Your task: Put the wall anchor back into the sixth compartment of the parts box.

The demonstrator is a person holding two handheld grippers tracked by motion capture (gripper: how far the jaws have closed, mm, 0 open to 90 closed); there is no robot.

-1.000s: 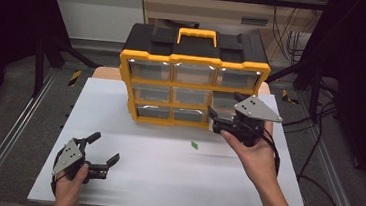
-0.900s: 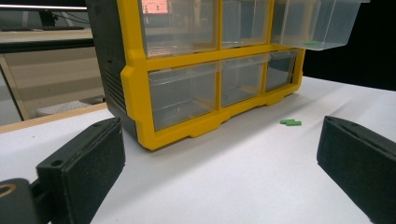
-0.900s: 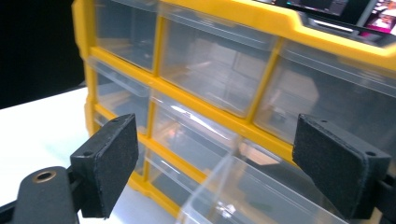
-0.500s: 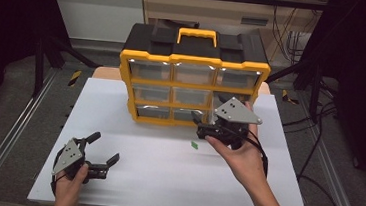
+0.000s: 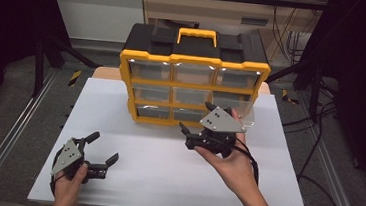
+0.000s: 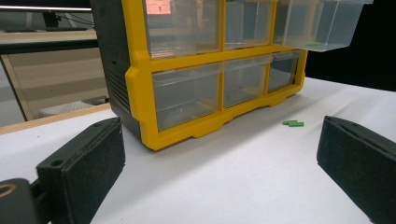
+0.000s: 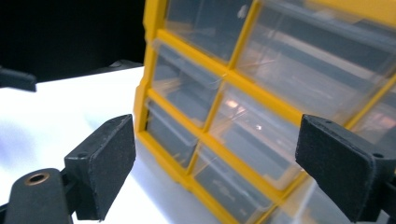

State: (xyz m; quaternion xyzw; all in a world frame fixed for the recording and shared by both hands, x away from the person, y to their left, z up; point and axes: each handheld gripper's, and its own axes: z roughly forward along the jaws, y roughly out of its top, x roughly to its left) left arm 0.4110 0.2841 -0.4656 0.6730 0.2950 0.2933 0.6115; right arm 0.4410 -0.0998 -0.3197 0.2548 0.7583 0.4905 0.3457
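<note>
A yellow and black drawer cabinet (image 5: pixel 194 69) with clear drawers stands at the back middle of the white table (image 5: pixel 128 188). One clear drawer (image 6: pixel 322 25) on its right side is pulled out, with a small green piece (image 6: pixel 314 44) inside. Another small green piece (image 6: pixel 293 123) lies on the table in front of the cabinet. My right gripper (image 5: pixel 196 117) hovers open just before the cabinet's lower drawers (image 7: pixel 243 154), jaws wide apart and empty. My left gripper (image 5: pixel 103 147) rests open near the front left, pointing at the cabinet (image 6: pixel 187 93).
Metal rails (image 5: pixel 7 138) run along both sides of the table. Cables (image 5: pixel 318 145) trail off to the right. A black frame and a wooden bench (image 5: pixel 219 11) stand behind the cabinet. Bare white table spreads between the two grippers.
My right gripper has moved left and a little nearer, from the cabinet's right corner to its lower middle front, now covering the green piece in the high view. The left gripper has stayed put.
</note>
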